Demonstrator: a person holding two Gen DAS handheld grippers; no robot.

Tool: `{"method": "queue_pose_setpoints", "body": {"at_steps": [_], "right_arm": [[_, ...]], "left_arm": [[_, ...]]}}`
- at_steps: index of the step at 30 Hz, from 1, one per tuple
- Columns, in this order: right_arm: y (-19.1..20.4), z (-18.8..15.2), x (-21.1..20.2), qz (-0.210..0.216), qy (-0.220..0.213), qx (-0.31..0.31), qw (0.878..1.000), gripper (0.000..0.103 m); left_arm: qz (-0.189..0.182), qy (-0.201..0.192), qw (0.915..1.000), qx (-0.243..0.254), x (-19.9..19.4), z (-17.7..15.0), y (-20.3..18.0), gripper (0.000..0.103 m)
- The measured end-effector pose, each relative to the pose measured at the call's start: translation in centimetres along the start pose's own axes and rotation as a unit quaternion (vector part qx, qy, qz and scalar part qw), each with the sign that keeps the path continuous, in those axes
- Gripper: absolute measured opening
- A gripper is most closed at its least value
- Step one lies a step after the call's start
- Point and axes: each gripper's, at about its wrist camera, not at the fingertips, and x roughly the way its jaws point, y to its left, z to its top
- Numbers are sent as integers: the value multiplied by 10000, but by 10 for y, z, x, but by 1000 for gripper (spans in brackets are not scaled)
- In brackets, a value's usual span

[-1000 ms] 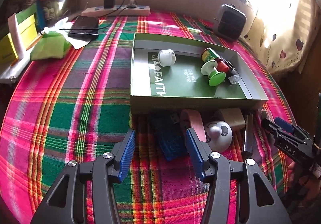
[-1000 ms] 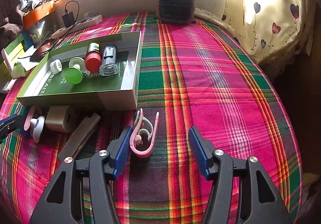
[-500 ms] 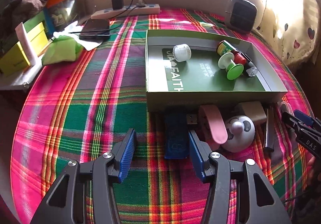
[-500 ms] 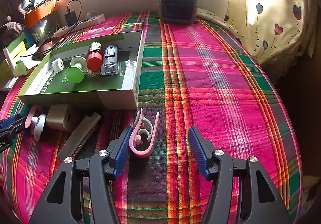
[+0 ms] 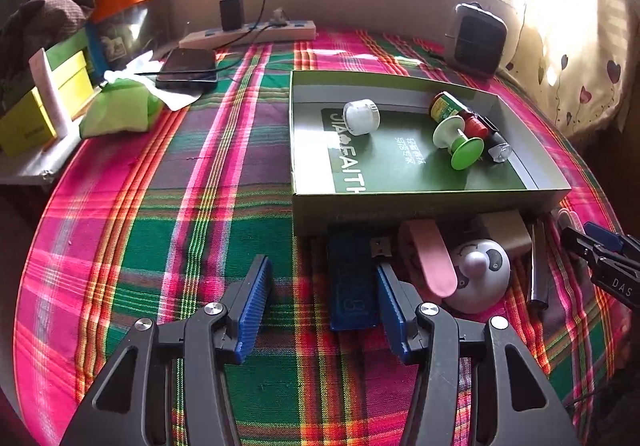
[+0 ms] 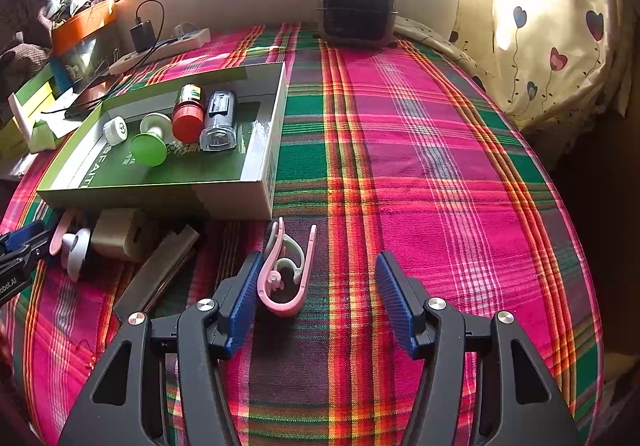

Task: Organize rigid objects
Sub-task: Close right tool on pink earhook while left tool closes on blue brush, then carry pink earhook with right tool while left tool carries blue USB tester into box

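A green box lid (image 5: 400, 202) (image 6: 160, 194) lies on the plaid cloth and holds a white cap (image 5: 361, 117), a green spool (image 5: 460, 142), a red-capped bottle (image 6: 188, 112) and a clear-ended light (image 6: 219, 122). In front of it lie a blue USB stick (image 5: 352, 278), a pink shoehorn (image 5: 434, 262), a panda dome (image 5: 480, 274), a beige block (image 5: 504, 232) and a dark bar (image 5: 538, 266). My left gripper (image 5: 320, 298) is open, its right finger beside the USB stick. My right gripper (image 6: 316, 294) is open around pink and white clips (image 6: 286, 270).
A phone (image 5: 188, 68), a power strip (image 5: 248, 36) with charger, a green pouch (image 5: 120, 108) and yellow boxes (image 5: 44, 106) sit at the far left. A small heater (image 6: 358, 8) stands at the back. The bed edge and curtain are on the right.
My left gripper has pulled back and shifted left, so the USB stick now sits by its right finger. My right gripper has barely moved.
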Motion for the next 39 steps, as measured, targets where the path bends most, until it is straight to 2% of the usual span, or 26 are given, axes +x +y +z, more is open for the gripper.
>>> {"method": "queue_pose_setpoints", "body": {"at_steps": [2,7,12,14,20,39], "right_arm": [[0,0,0,-3,-1,-3,10000,58],[0,0,0,2,-3,-11,10000,57],[2,-1,-2,35,-37,-63,10000,40],[3,-2,-3,50,-44,-91,9999,37],[6,-3,-5,67,-57,-144,9999,25],[5,-4,-15,130,-188,-90,9997,25]], "left_arm": [[-27,-5,10000,-32,-1,0,1,49],[13,-28,9999,-101,-2,-1,6,38],[9,-34,9999,-166,-4,-2,11,24],[11,-41,9998,-190,-4,-3,13,21],[-45,-57,9996,-261,-5,-4,15,21],[-186,-148,9989,-414,-18,-4,23,21]]}}
